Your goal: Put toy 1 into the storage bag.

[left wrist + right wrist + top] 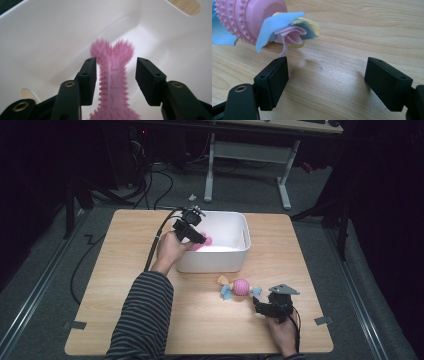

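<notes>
Left claw over white tub with pink bone toy; right claw low on table by spiked ball toy.

Wooden table [125, 270], pale grain; smooth white plastic tub [235, 257] under my left claw [116, 71], jaws spread, the bristly pink rubber bone [113, 82] lying between them, one jaw touching or just beside it. My right claw [325, 83] spread wide, empty; the nubbed pink ball [244, 17] with cloth strips just ahead of it. No legible writing.

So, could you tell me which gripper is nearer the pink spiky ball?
The right gripper, just beside the pink spiky ball; the left gripper is over the white bin.
</notes>
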Action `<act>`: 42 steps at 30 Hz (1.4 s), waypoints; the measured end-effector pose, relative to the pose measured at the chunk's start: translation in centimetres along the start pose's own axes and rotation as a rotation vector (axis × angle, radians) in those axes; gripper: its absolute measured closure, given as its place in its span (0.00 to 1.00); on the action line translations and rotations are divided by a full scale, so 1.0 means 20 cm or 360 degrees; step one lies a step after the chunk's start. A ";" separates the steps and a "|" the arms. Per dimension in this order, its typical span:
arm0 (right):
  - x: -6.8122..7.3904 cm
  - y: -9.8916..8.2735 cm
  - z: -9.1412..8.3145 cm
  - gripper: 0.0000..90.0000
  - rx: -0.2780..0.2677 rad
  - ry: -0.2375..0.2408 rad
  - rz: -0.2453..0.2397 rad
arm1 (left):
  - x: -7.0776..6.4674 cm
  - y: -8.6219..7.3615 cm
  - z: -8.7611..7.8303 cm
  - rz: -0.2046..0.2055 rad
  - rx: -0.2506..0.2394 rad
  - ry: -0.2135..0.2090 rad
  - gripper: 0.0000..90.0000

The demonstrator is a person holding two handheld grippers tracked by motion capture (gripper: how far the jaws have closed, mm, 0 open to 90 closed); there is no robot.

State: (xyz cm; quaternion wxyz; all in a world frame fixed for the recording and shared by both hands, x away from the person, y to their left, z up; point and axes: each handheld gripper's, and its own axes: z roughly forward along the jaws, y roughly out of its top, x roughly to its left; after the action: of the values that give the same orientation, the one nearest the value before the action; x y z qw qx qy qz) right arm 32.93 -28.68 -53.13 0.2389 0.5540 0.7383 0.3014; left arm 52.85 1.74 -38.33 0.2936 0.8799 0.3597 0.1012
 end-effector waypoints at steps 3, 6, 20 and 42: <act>0.00 0.00 0.00 0.22 0.0000 0.0002 -0.0002 | -0.01 0.00 -0.03 0.0010 -0.0027 0.0019 0.52; 0.00 0.00 0.00 0.22 -0.0001 0.0003 -0.0003 | -0.01 -0.01 -0.07 0.0014 -0.0059 0.0025 0.50; 0.00 0.00 0.00 0.22 -0.0002 0.0004 -0.0006 | -0.02 -0.08 -0.27 0.0030 -0.0228 0.0043 0.47; 0.00 0.00 0.00 0.22 -0.0002 0.0004 -0.0003 | -0.01 -0.23 -0.46 0.0042 -0.0349 0.0068 0.48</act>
State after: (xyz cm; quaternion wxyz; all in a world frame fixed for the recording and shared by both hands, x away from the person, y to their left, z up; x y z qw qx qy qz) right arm 32.93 -28.62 -53.13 0.2387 0.5527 0.7390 0.3023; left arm 46.42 8.24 -33.65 0.3792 0.8447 0.3410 0.1624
